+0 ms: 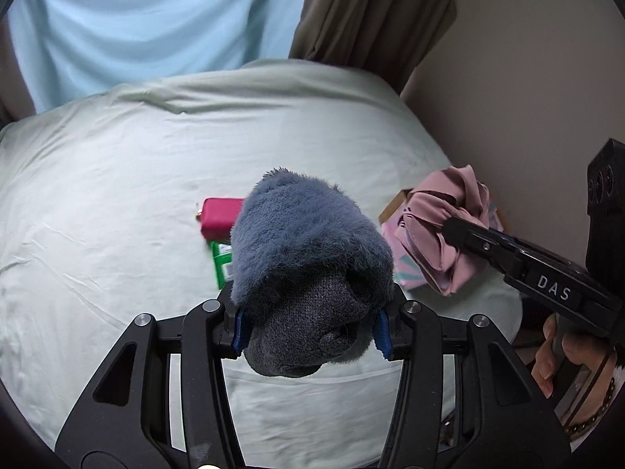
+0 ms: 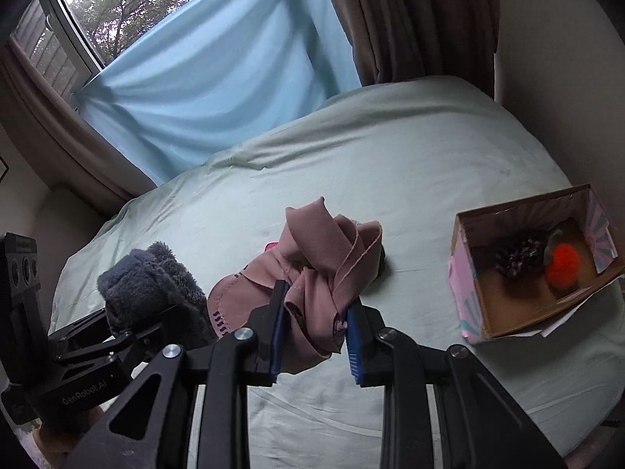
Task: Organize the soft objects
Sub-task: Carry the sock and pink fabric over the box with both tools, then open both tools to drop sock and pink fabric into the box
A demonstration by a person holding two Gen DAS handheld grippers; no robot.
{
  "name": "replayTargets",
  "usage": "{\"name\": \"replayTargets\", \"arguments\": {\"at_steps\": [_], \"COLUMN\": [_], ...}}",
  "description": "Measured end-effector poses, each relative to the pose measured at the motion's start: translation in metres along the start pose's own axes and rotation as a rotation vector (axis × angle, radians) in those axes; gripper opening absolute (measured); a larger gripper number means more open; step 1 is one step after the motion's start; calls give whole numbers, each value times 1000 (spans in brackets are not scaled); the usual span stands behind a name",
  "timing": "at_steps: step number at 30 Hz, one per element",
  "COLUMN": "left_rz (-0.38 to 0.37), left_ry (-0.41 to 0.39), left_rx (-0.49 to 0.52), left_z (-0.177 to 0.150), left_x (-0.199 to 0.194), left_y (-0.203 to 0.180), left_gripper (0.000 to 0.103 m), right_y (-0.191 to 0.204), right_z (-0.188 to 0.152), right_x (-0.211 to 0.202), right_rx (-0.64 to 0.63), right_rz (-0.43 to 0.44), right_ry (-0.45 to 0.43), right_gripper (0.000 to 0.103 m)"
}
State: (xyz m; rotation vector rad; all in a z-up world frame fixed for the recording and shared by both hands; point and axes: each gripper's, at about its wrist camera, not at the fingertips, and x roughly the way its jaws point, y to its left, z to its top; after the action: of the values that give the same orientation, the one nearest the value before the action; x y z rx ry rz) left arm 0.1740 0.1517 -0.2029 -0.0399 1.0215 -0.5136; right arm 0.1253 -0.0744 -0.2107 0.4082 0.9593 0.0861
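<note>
My left gripper (image 1: 310, 324) is shut on a fluffy blue-grey sock bundle (image 1: 308, 250) and holds it above the bed. It also shows at the left of the right wrist view (image 2: 152, 289). My right gripper (image 2: 314, 324) is shut on a crumpled pink cloth (image 2: 312, 269), held above the bed; the cloth also shows in the left wrist view (image 1: 445, 230). An open cardboard box (image 2: 468, 265) sits on the bed at the right, holding an orange pompom (image 2: 562, 269) and a dark knitted ball (image 2: 519, 258).
The bed (image 1: 117, 195) is covered with a pale green sheet. A magenta pouch (image 1: 220, 215) and a green packet (image 1: 222, 262) lie on it behind the sock. A blue curtain (image 2: 203, 90) and brown curtain (image 2: 410, 19) hang at the far side; a wall is at right.
</note>
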Motion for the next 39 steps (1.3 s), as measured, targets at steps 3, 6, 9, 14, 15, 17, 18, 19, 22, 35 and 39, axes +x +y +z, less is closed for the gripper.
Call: {"name": "replayTargets", "arguments": {"at_steps": [3,6,9,14,15,17,18,19,22,35,39], "left_rz": [39,35,21,-2,-6,-12,-15,-20,-26,-29,-11], "left_ry": [-3,2,-7,1,8,28,40,52,92,277,344], "left_rx": [-10,-37,-44,-39,-39,-37,-35,-32,-14,32,72], "left_z": [6,12,19,31,33,38,41,43,47,47,38], "left_x": [-4,0,9,44,52,73,84,95,130,261,298], "left_y": [-32,-64,-100,-161,-171,-192,-204,-215,-247,-315,-323], "left_gripper": [45,45,45,45,45,45,45,45,45,46,46], "right_y": [-19,-41,-68,-124,-139,-164,-179,-191,-228,-341,-362], "right_z": [10,21,37,51,55,61,64,66,74,85,83], "right_x": [-25,-45,-59,-74,-75,-75,-74,-73,-69,-8,20], "right_rx": [-2,-10,-28,-34,-28,-17,-13,-12,-2,53,69], "right_rz": [4,5,1,-15,-20,-30,-39,-48,-78,-155,-166], "right_ry": [-16,-22,-26,-29,-27,-21,-16,-12,7,160,206], "right_gripper": [24,24,24,24,24,24,24,24,24,24,24]}}
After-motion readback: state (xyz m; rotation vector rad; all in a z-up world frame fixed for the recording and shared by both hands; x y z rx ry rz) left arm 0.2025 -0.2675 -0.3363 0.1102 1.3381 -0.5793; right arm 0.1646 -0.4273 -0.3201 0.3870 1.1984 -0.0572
